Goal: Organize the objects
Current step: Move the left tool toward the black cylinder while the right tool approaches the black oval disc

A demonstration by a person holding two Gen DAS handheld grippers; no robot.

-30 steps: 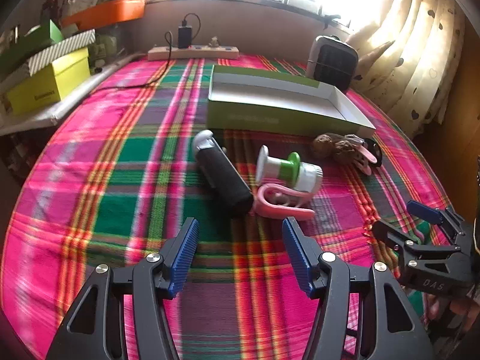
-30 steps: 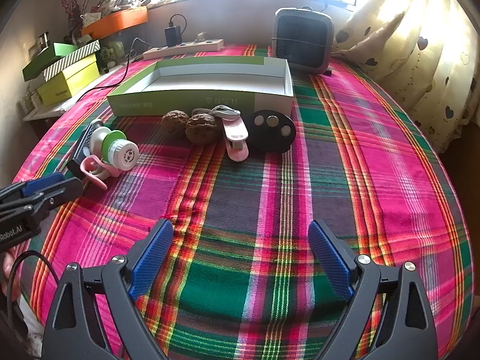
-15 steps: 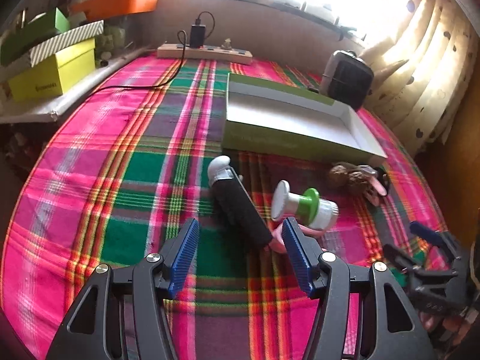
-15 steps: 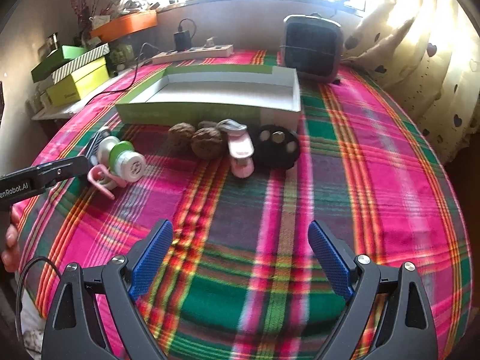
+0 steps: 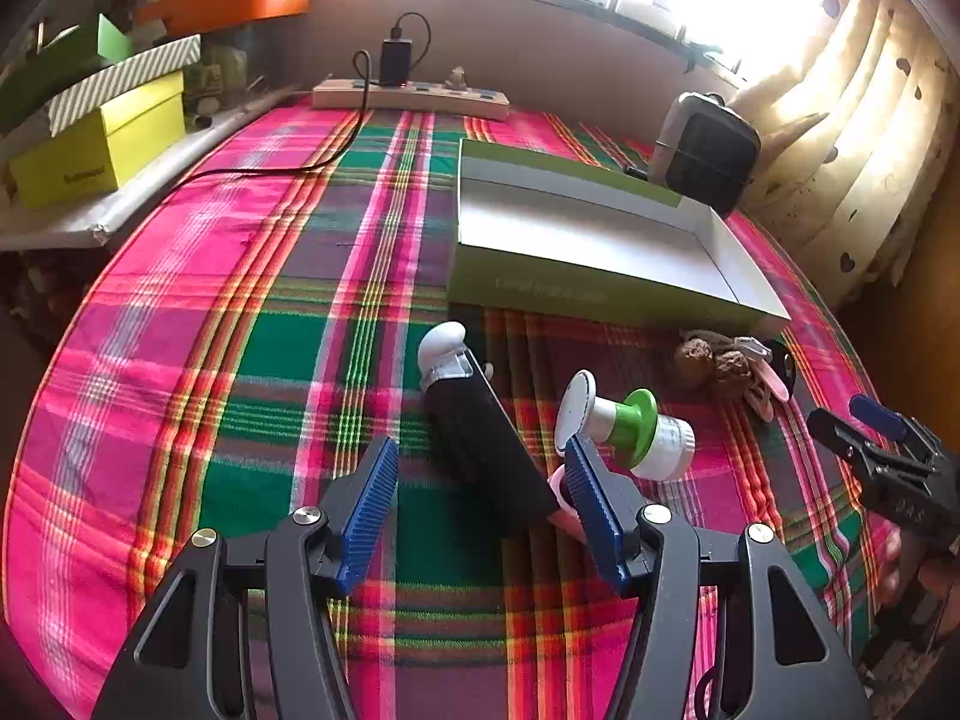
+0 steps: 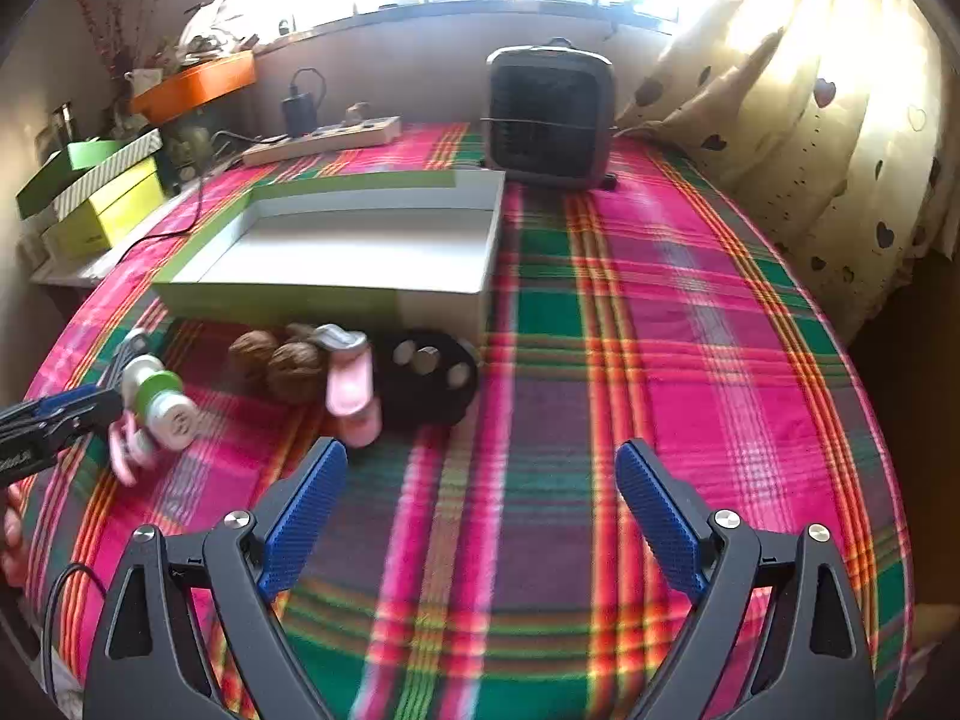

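Left wrist view. The left gripper (image 5: pixel 480 495) hangs low over the pink-and-green plaid cloth (image 5: pixel 240 330), its blue-padded jaws spread wide and holding nothing. The near end of a black cylindrical device with a white rounded cap (image 5: pixel 474 426) lies between the jaws; whether the pads touch it cannot be told. The landmark is the shallow green cardboard box with a white inside (image 5: pixel 594 246), open and unfilled. The black device lies just in front of the box's left end. Right of the device lies a white-and-green spool-shaped plastic item (image 5: pixel 624 426), with a pink plastic clip (image 5: pixel 561 498) partly hidden behind the right jaw. In front of the box's right end sit two brown walnuts (image 5: pixel 711 363). The right gripper (image 5: pixel 864 429) shows at the right edge.

Right wrist view. The right gripper (image 6: pixel 480 501) has its jaws wide apart above bare cloth, gripping nothing. Against the box's (image 6: pixel 336 252) front wall lie the walnuts (image 6: pixel 276 360), a pink-and-grey clip (image 6: pixel 351 384) and a black round disc with three silver spots (image 6: pixel 429 375). A dark grey square fan heater (image 6: pixel 549 120) stands behind the box's right corner.
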